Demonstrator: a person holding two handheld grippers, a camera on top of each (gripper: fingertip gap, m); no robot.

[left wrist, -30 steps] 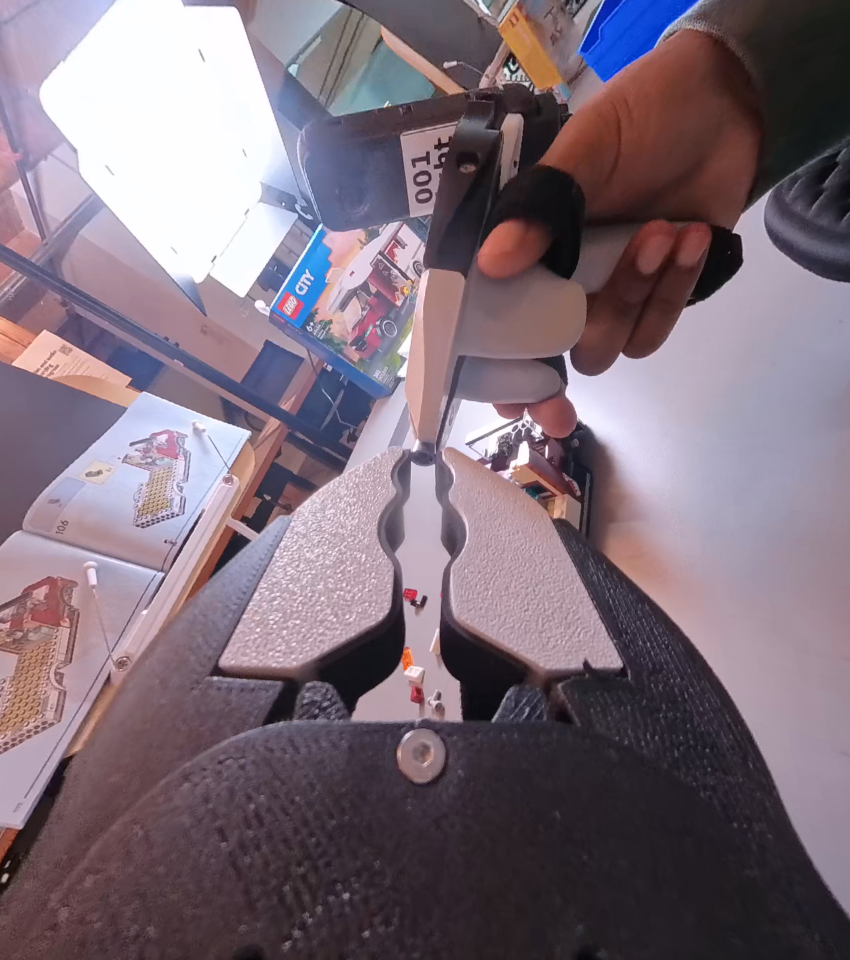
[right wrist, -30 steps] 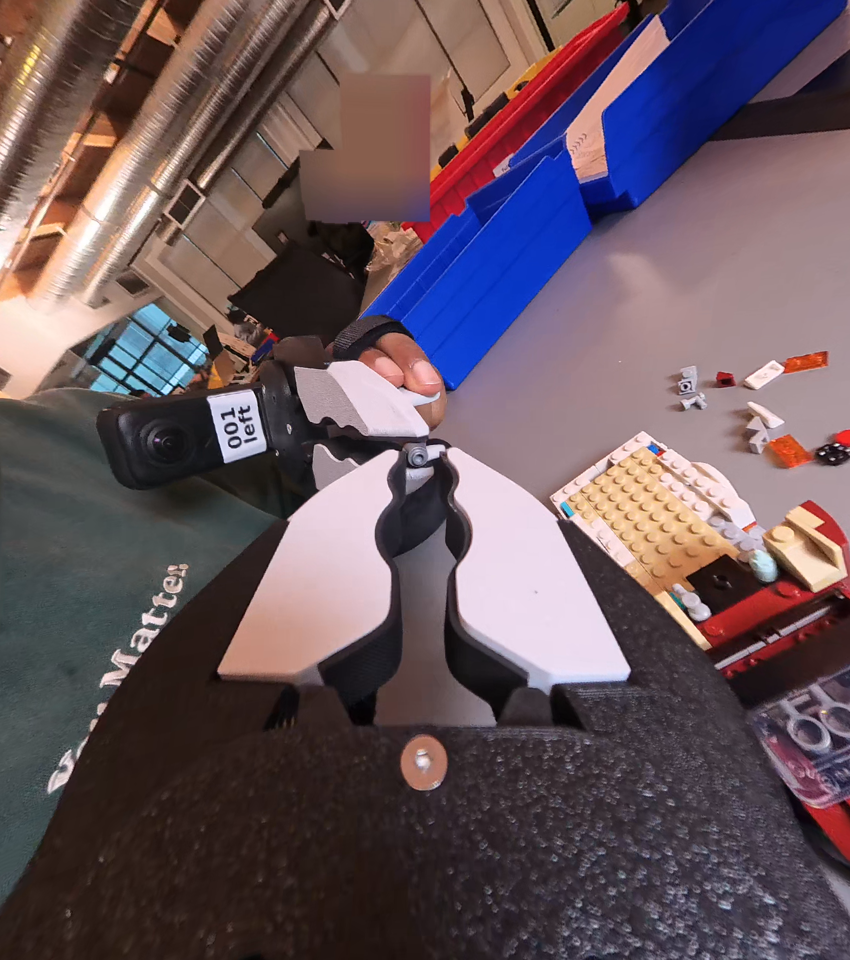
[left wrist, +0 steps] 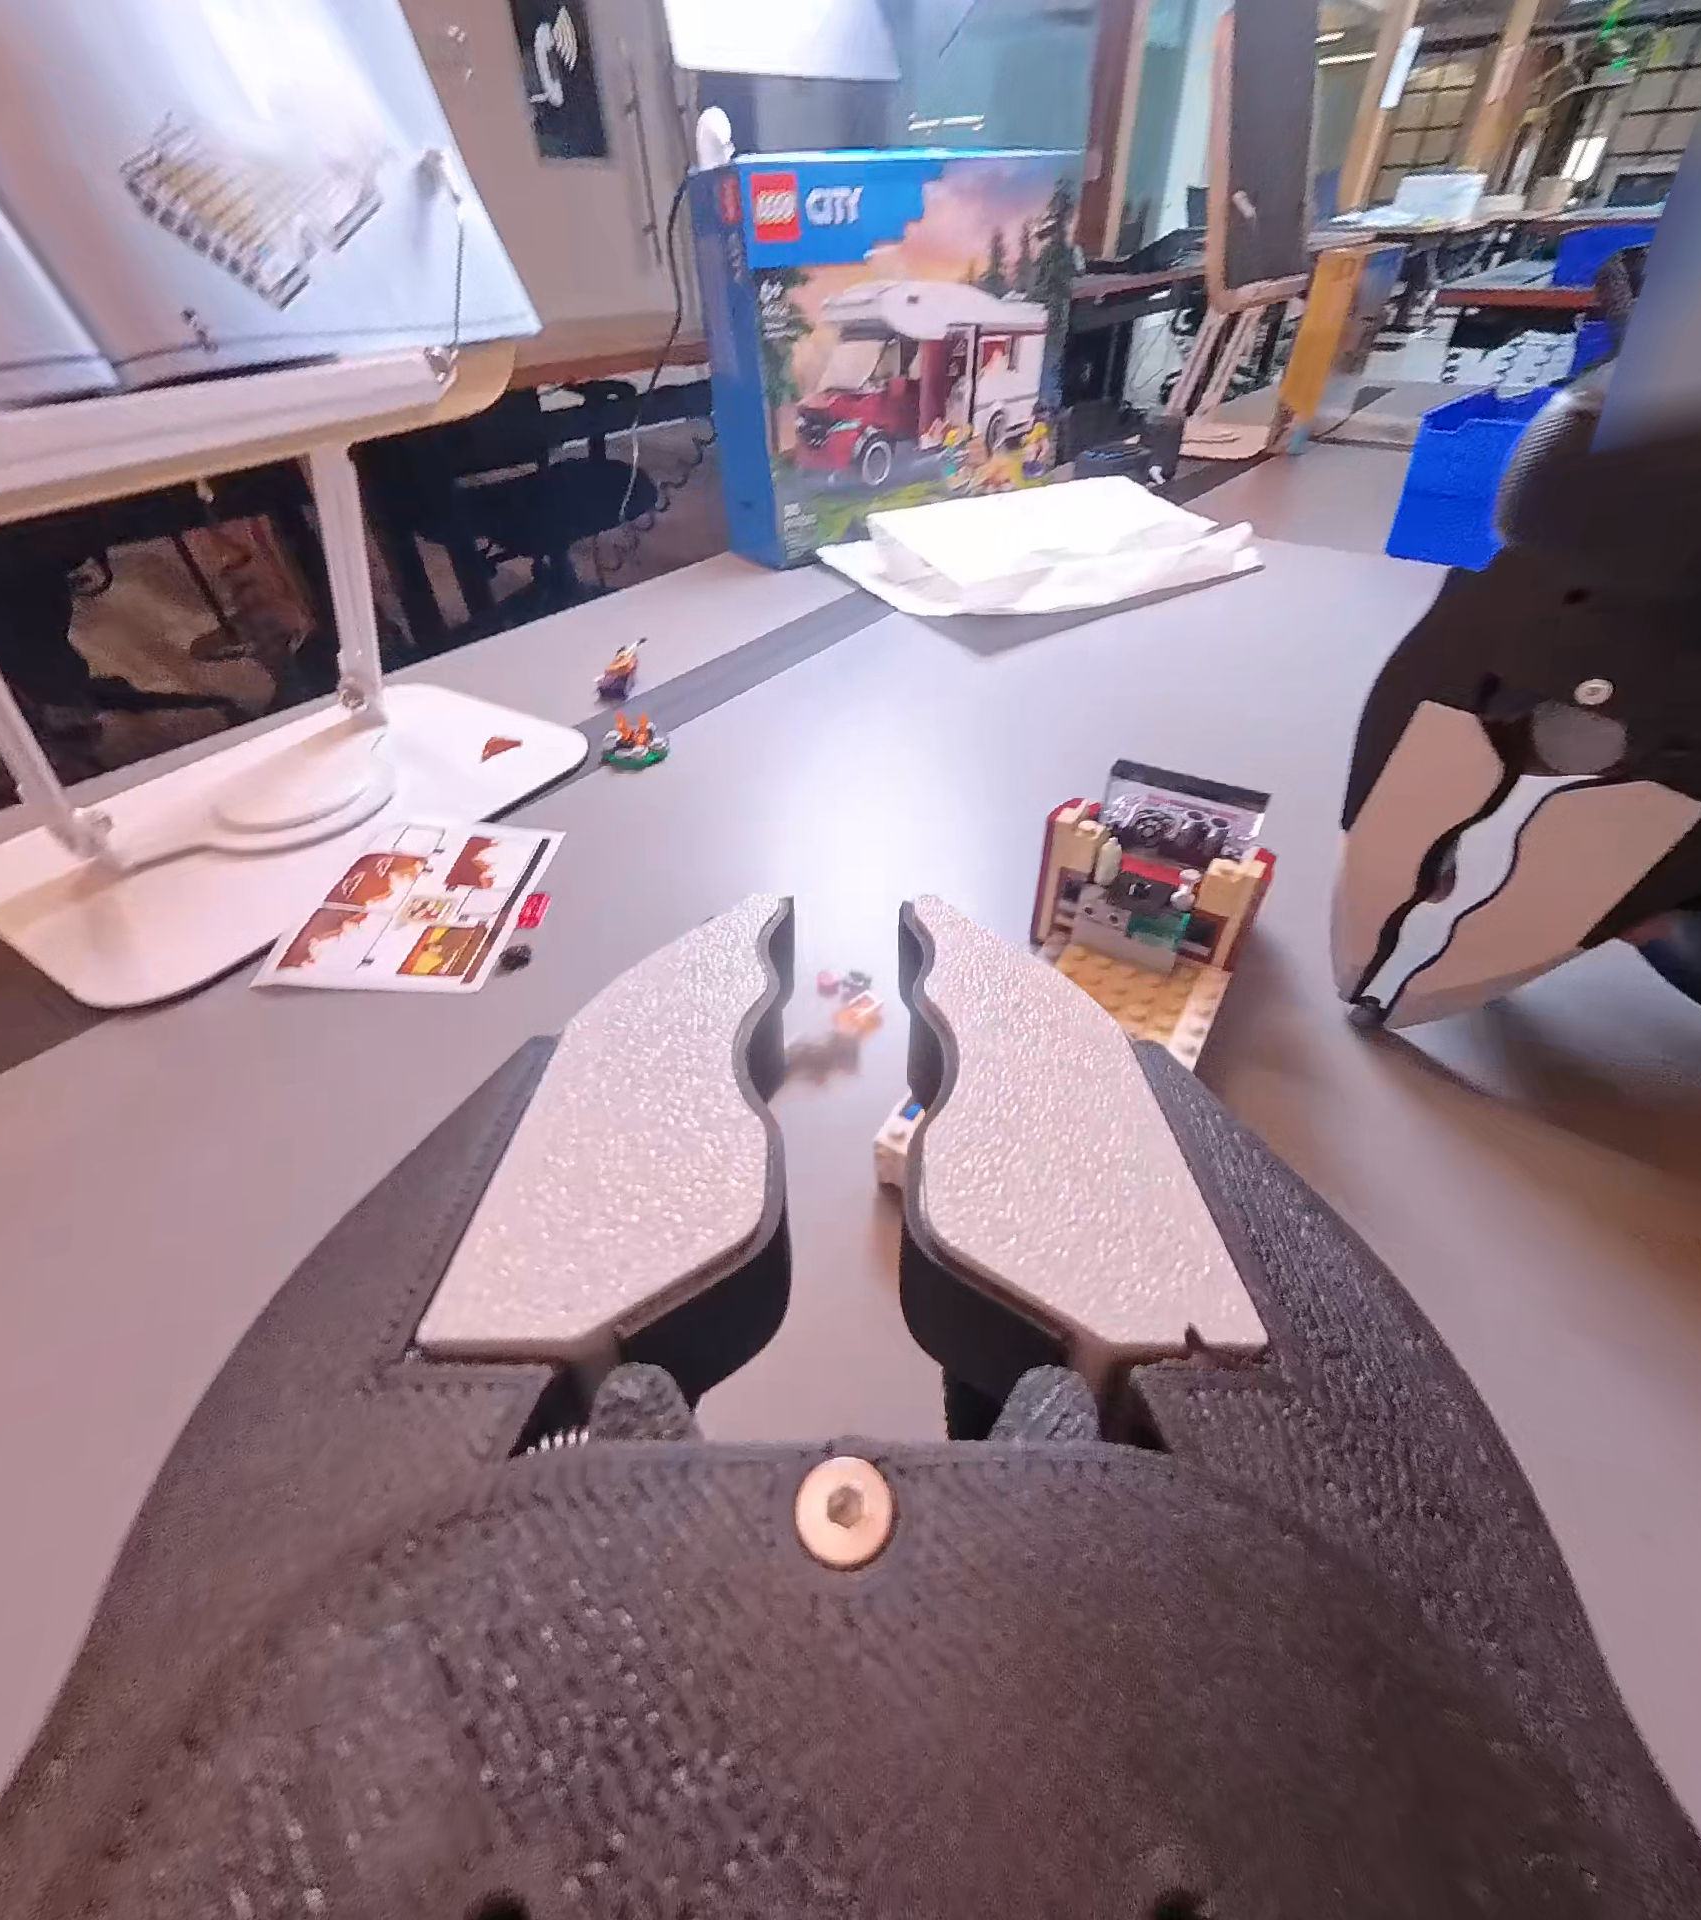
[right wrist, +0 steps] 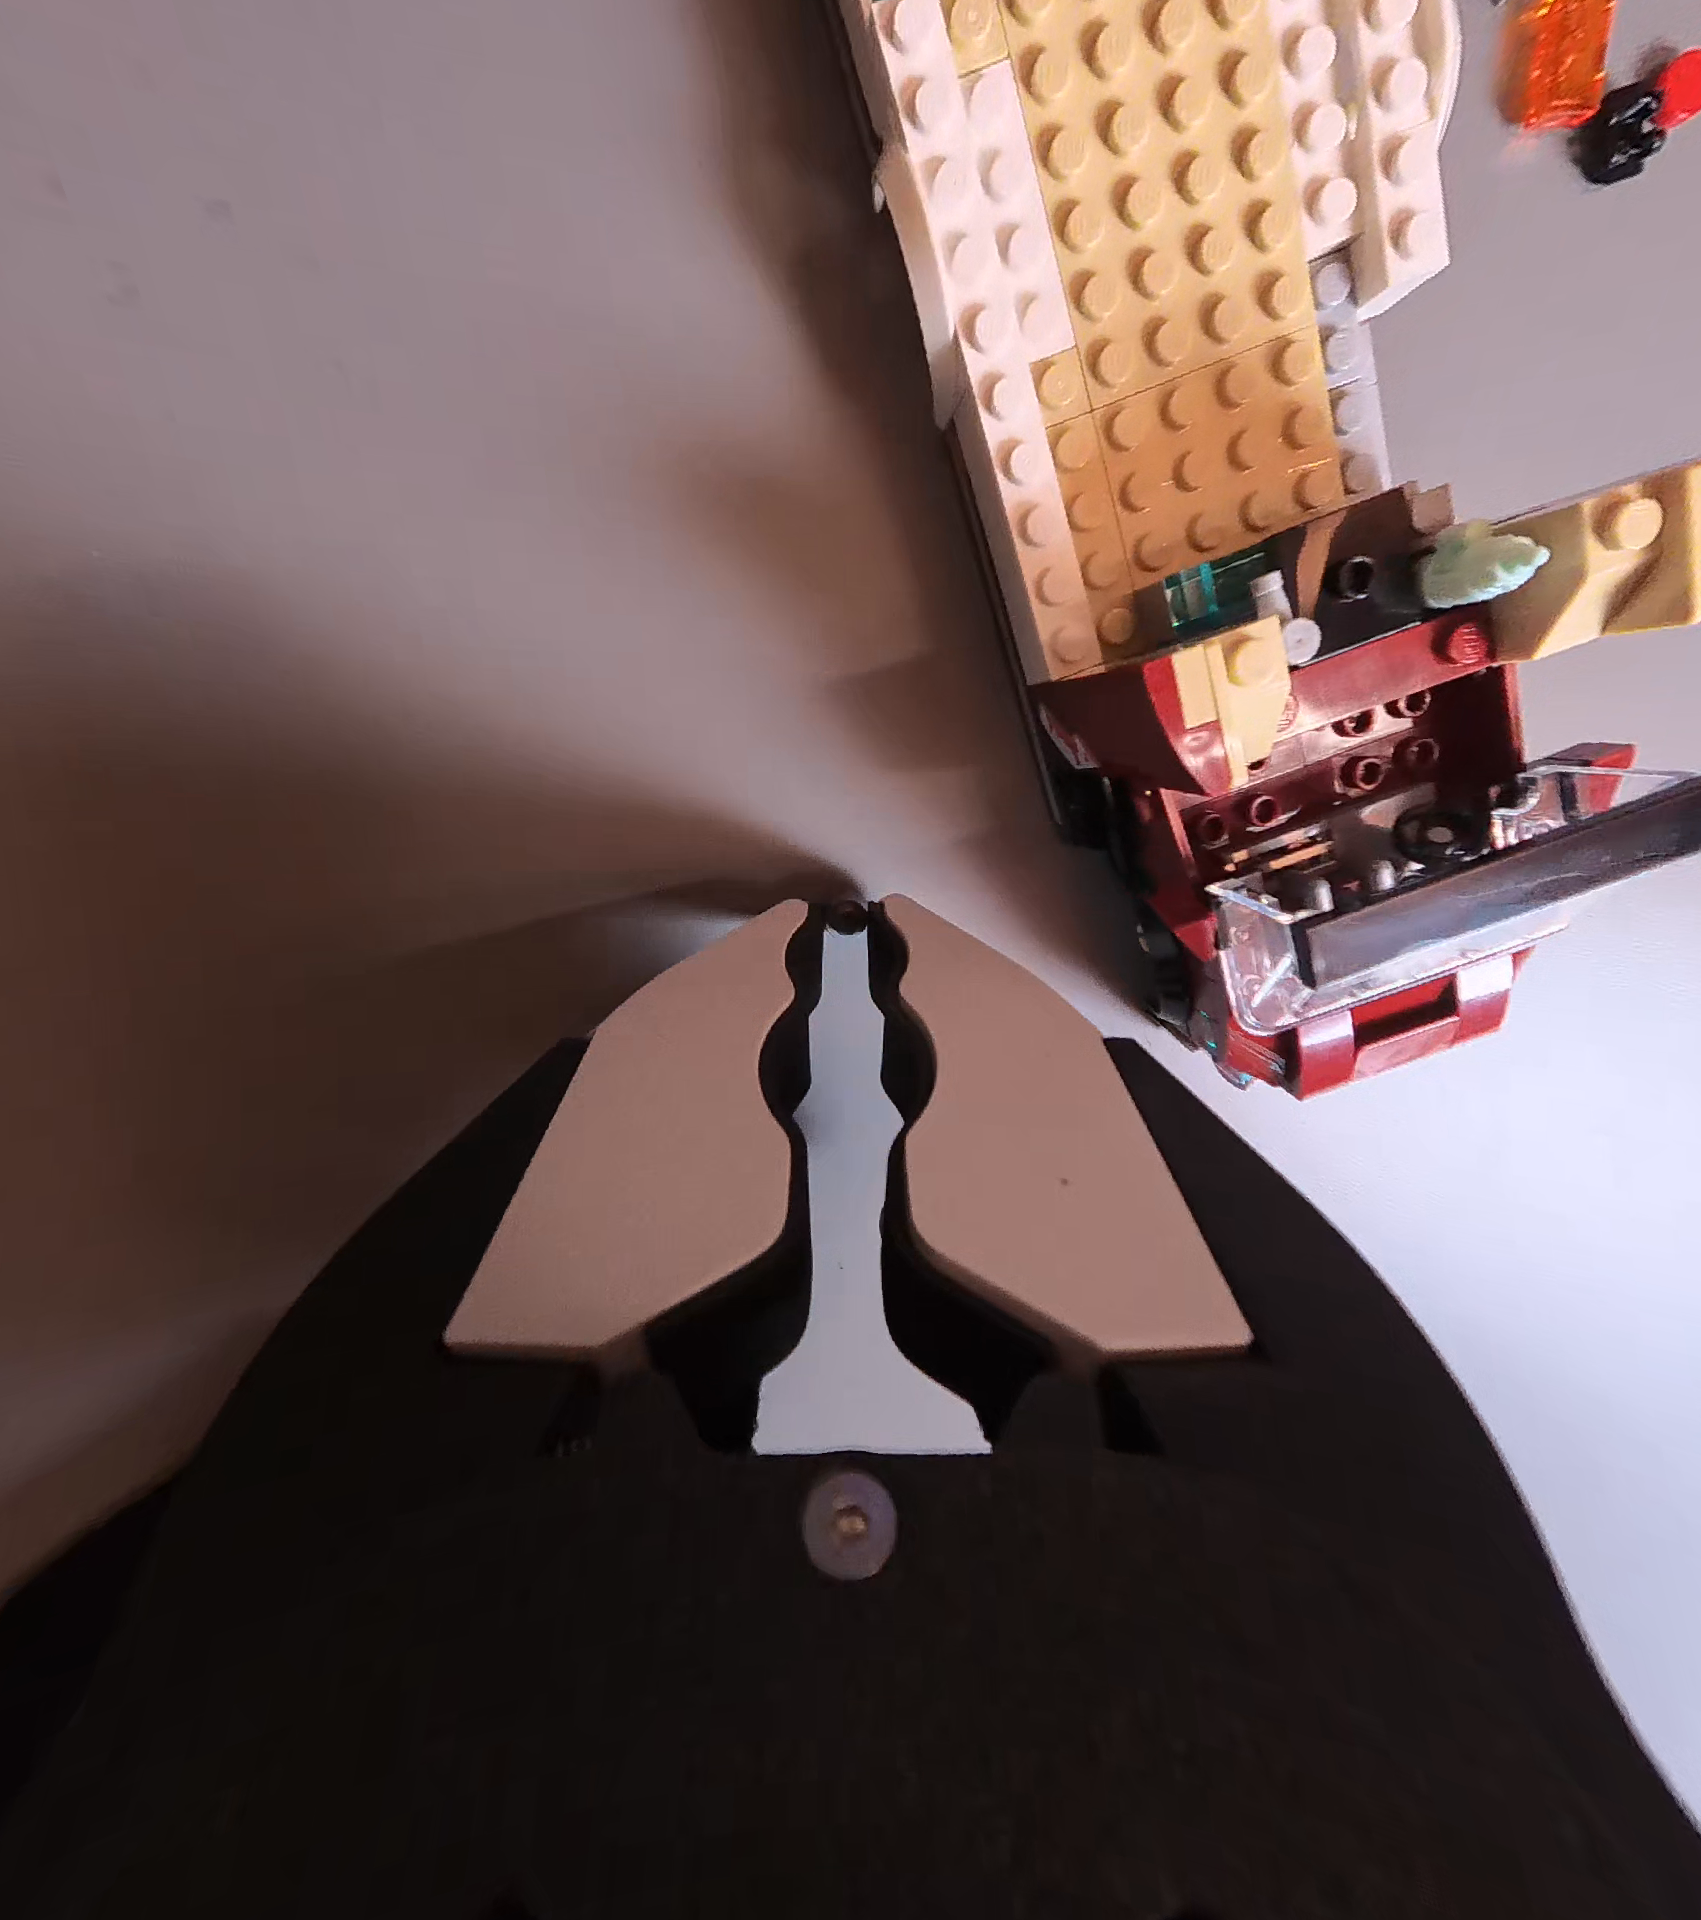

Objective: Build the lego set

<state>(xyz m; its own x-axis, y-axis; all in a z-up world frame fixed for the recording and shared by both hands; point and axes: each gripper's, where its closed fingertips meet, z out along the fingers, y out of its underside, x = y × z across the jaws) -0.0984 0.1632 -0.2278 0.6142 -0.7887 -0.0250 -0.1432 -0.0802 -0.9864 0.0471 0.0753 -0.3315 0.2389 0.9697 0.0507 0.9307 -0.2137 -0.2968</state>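
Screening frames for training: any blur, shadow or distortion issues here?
Left wrist view: motion blur on the loose parts between the open left gripper fingers, fisheye bending at the edges. Right wrist view: a heavy shadow darkens the table on the left, model well lit, orange piece smeared.

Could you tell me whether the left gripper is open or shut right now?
Open: the left gripper shows a clear gap between its fingertips, with bare table visible through it and nothing held.

The left gripper (left wrist: 844, 940) hovers level, its jaws parted and empty. The right gripper (right wrist: 846, 914) points steeply downward (tips nearly together), pinching something tiny and dark.
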